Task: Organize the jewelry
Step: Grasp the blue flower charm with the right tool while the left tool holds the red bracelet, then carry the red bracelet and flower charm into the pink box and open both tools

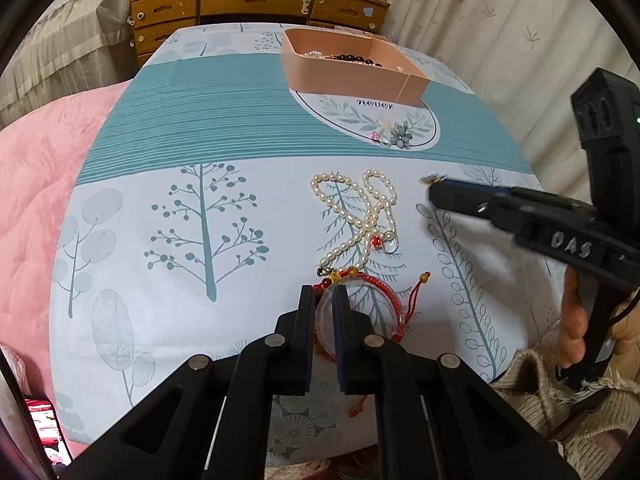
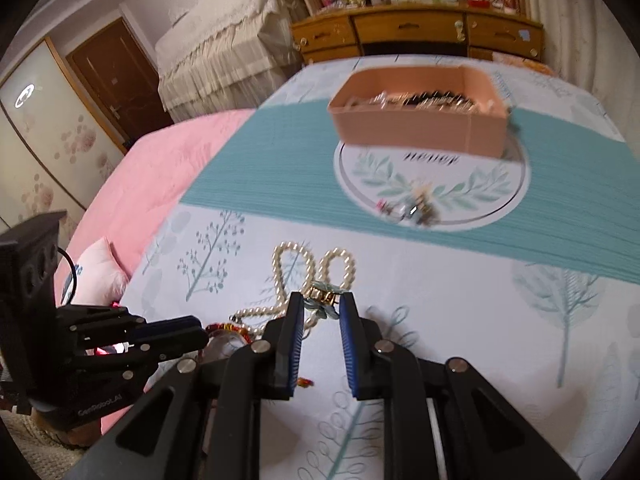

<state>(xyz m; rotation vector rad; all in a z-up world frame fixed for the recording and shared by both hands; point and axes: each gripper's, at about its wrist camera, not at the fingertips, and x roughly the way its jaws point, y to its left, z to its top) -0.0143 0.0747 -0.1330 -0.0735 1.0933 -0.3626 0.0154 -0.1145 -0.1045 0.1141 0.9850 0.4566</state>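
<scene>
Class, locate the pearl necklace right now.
In the left wrist view the pearl necklace lies centre on the tree-print cloth, just beyond the red bracelet.

"DAS" on the right tool (image 1: 436,188); "GenRobot.AI" on the left tool (image 2: 202,336).

We see a pink box (image 1: 352,74) on a cloth (image 1: 224,128) patterned with a teal striped band and pale blue-grey trees and leaves on white. The pearls (image 1: 362,216) are creamy white with one red bead. The bracelet (image 1: 372,284) is red cord with amber beads. Our right gripper (image 2: 320,300) has blue pads and black arms, and between its tips sits a gold and teal brooch (image 2: 324,298). The blanket (image 1: 44,184) is pink; the drawers (image 1: 256,4) are honey-brown wood.
</scene>
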